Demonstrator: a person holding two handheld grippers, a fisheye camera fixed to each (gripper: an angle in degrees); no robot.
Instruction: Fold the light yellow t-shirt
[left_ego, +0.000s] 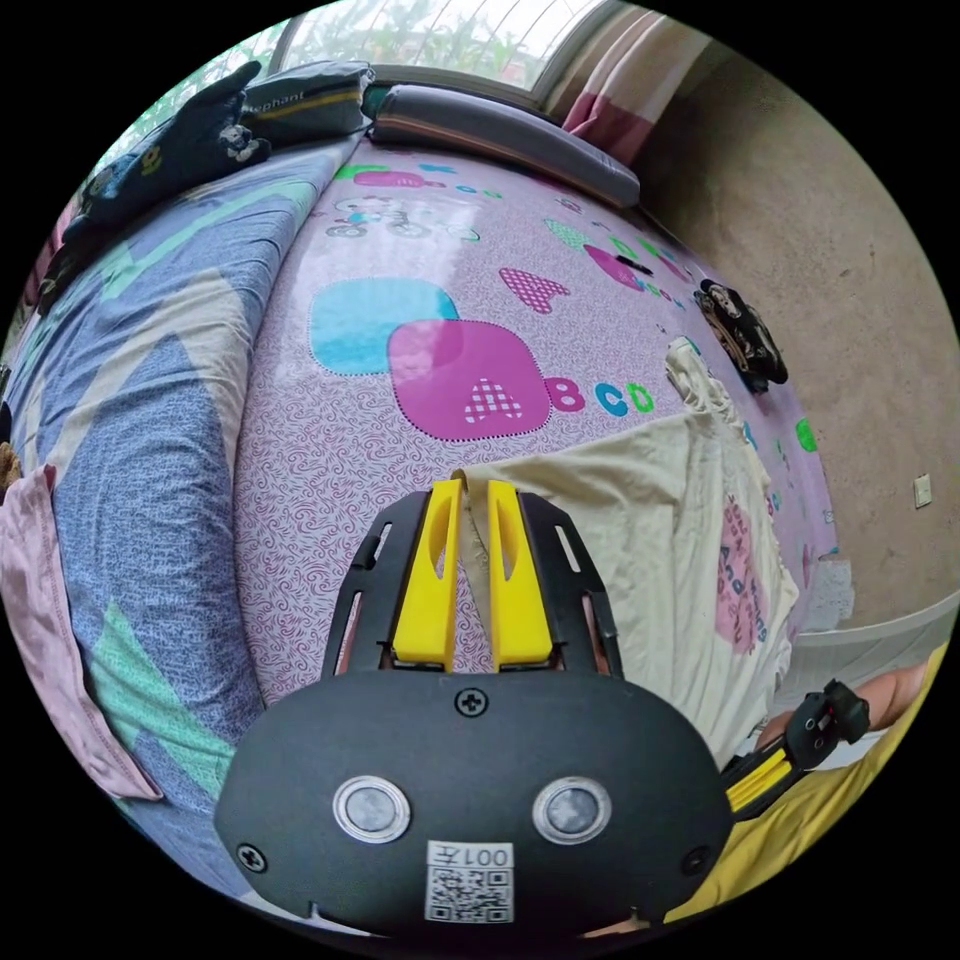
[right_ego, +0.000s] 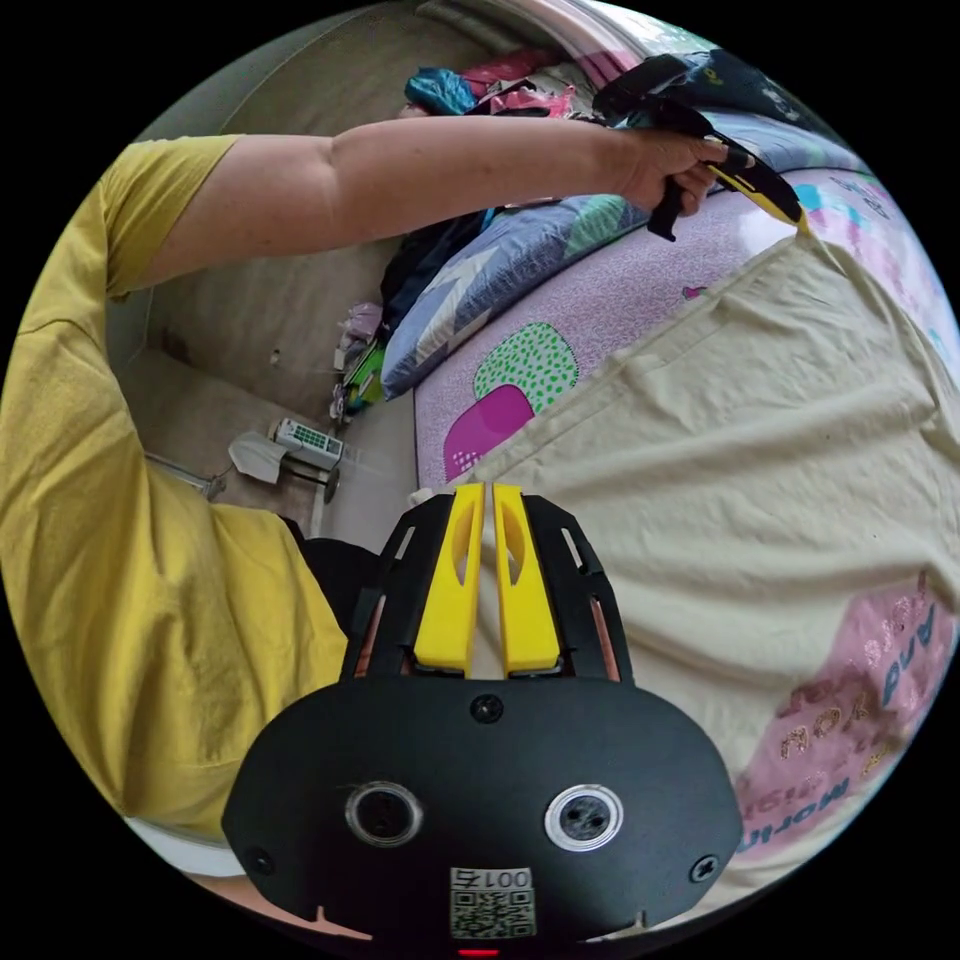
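Observation:
The light yellow t-shirt (left_ego: 660, 540) lies spread on a pink patterned mat (left_ego: 420, 420), its pink print facing up. My left gripper (left_ego: 474, 490) is shut on one corner of the shirt's hem, cloth pinched between its yellow jaws. In the right gripper view the same shirt (right_ego: 760, 470) stretches away, and my right gripper (right_ego: 484, 492) is shut on the other hem corner at the mat's edge. The left gripper (right_ego: 790, 212) appears far off, held in a hand, at the shirt's far corner. The right gripper (left_ego: 775, 775) shows low at the right of the left gripper view.
A blue patterned quilt (left_ego: 150, 420) lies along the mat, with a pink garment (left_ego: 45, 620) on it. Dark clothes (left_ego: 190, 130) and a grey cushion (left_ego: 500, 135) sit at the far end. A small black object (left_ego: 742, 335) rests beside the shirt's sleeve. A person in a yellow top (right_ego: 130, 560) stands close.

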